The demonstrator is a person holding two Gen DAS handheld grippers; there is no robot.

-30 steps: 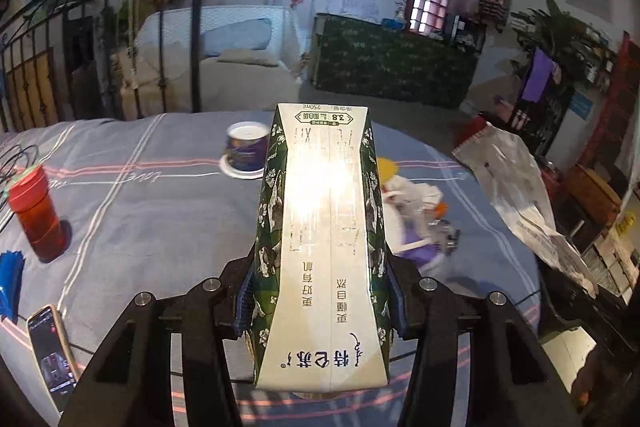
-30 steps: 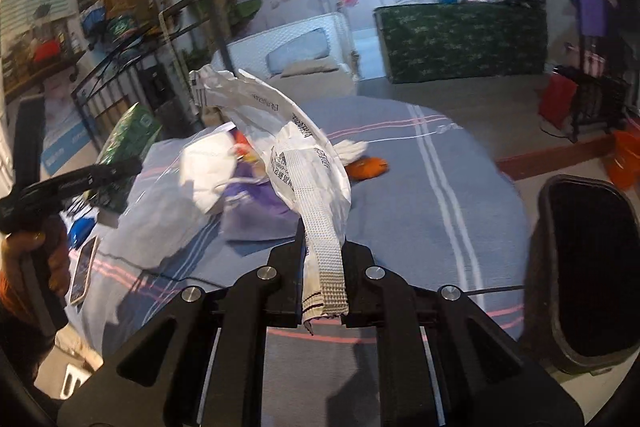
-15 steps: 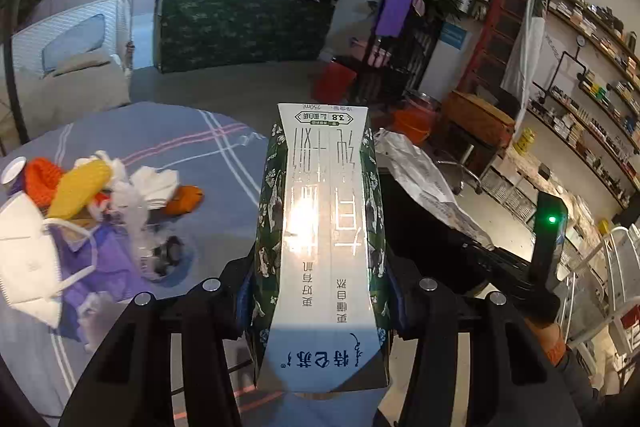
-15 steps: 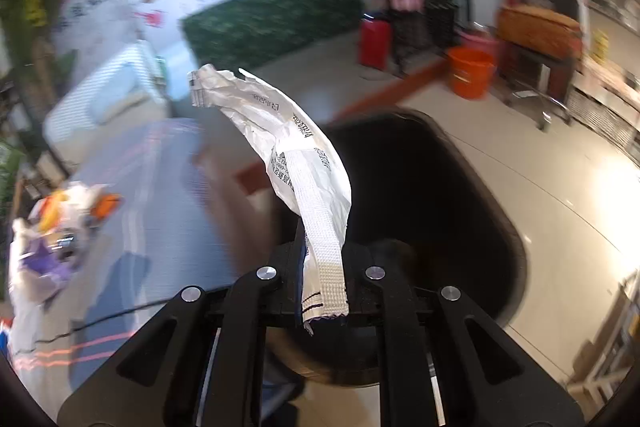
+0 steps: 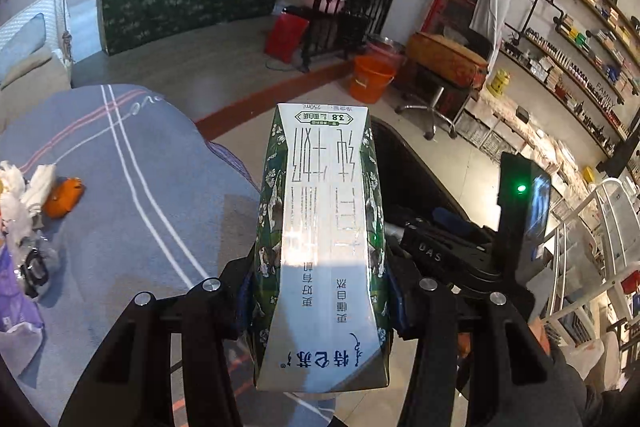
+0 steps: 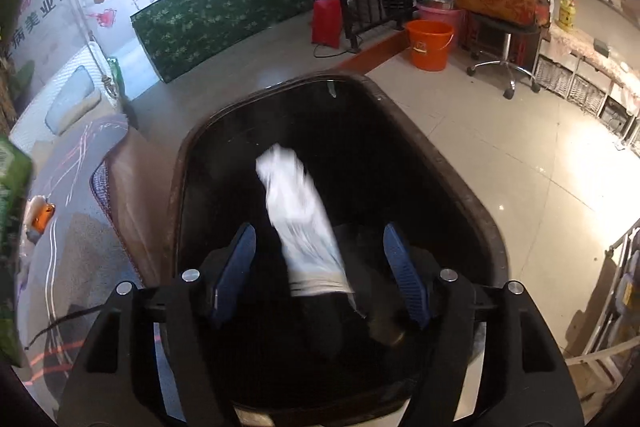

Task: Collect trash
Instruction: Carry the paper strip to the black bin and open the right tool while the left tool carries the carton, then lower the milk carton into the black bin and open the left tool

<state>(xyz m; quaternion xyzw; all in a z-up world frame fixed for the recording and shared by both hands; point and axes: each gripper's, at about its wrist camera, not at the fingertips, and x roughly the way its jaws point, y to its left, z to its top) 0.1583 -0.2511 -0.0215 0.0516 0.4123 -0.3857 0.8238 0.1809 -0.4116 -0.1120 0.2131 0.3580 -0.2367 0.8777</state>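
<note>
My left gripper (image 5: 320, 291) is clamped tight on the tall green-and-white milk carton (image 5: 322, 247), held up past the right edge of the grey striped tablecloth (image 5: 120, 195). My right gripper (image 6: 318, 267) is spread wide, holding nothing, right over the black oval trash bin (image 6: 460, 187). The crumpled white plastic wrapper (image 6: 300, 223) is a blur between its blue pads (image 6: 402, 277), inside the bin's rim.
</note>
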